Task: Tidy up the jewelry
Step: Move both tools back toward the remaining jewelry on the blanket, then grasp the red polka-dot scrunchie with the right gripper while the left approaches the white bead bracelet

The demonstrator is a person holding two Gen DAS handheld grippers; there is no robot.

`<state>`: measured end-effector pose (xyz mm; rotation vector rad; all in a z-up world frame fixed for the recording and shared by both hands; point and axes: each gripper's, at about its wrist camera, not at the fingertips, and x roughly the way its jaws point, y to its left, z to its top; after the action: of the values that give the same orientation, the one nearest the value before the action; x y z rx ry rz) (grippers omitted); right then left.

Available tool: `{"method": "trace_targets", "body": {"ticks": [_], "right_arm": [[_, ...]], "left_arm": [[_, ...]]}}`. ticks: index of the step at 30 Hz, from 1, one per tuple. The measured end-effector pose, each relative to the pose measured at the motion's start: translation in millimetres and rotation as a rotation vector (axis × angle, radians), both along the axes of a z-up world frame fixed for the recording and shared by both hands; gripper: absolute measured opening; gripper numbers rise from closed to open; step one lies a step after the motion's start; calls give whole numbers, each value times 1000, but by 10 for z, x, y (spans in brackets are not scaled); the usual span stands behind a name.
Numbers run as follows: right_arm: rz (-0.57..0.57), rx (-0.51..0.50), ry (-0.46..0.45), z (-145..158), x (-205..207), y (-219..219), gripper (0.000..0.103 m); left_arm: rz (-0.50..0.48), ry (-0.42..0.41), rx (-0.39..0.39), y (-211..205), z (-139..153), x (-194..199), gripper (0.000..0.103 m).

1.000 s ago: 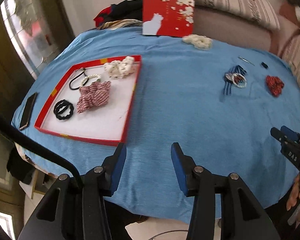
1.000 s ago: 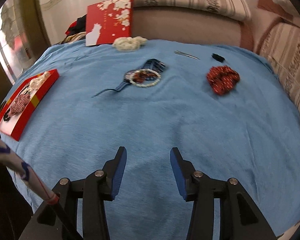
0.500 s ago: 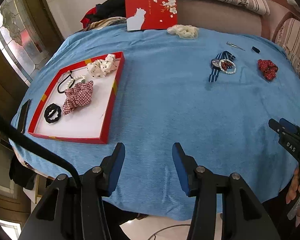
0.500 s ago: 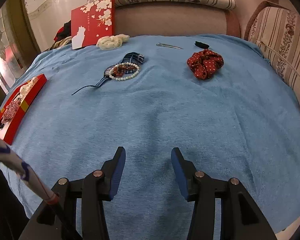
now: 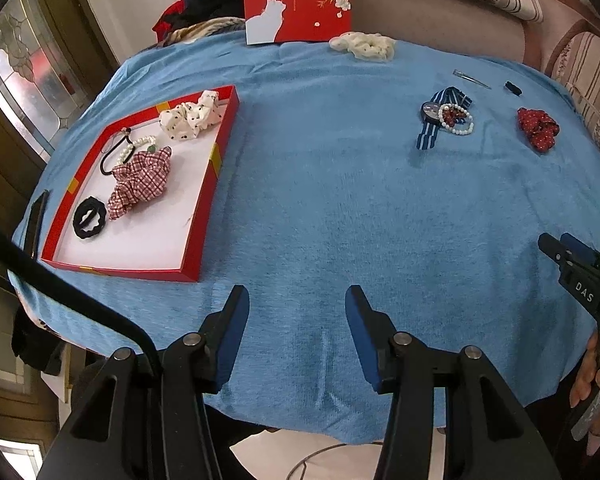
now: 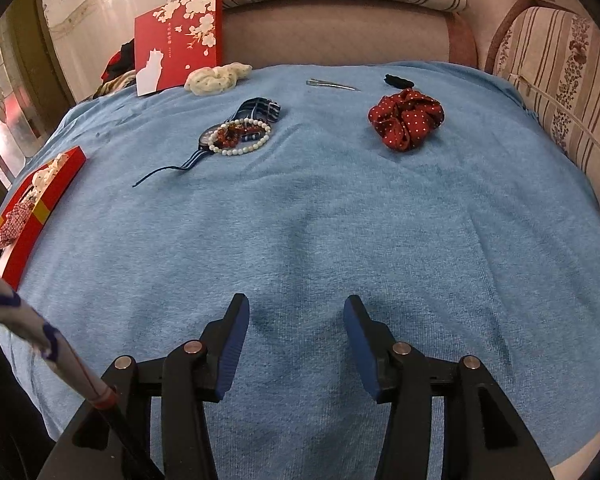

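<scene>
Both tools are empty with jaws spread wide: the left tool [image 5: 296, 320] hovers over the near edge of the blue-cloth-covered table [image 5: 340, 216], and the right tool [image 6: 296, 336] over the near centre.

The likely next item, a cluster at far centre, consists of a blue-striped fabric-strap watch [image 6: 236, 128] with a white bead bracelet [image 6: 244, 140] and a red bead bracelet [image 6: 230, 136] lying on it. In the right wrist view the watch's long axis runs from near-left to far-right, its thin strap tail pointing near-left.

Risks:
- A single pinch on the overlapped cluster may lift only one piece or drag the rest across the cloth.
- Gripping across the strap tail may let the watch swing and shed the bracelets.

The red shallow cardboard tray [image 5: 204, 216] sits at near left, well apart from the cluster. A red polka-dot fabric scrunchie [image 6: 406, 122] lies far right.
</scene>
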<state>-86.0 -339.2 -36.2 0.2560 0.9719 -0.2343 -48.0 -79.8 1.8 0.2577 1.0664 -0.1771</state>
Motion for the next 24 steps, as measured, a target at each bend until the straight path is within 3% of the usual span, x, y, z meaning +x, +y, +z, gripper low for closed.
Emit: {"method": "trace_targets", "body": {"ticks": [8,13,19,24], "right_arm": [[-9,-9,14,1,81,-104,54],[-45,-30,12,42,172,-309,54],[-120,-29,-7,92,325,-684,55],[-164,-23,-36,86,482,-979,55]], "left_arm": [[0,23,-22,-39,-56,203,49],[-49,17,-61,-227,-17,471,49],[-137,32,-156,-727,14,951,49],[-276,45,-216,-1263,-31,1199,47]]}}
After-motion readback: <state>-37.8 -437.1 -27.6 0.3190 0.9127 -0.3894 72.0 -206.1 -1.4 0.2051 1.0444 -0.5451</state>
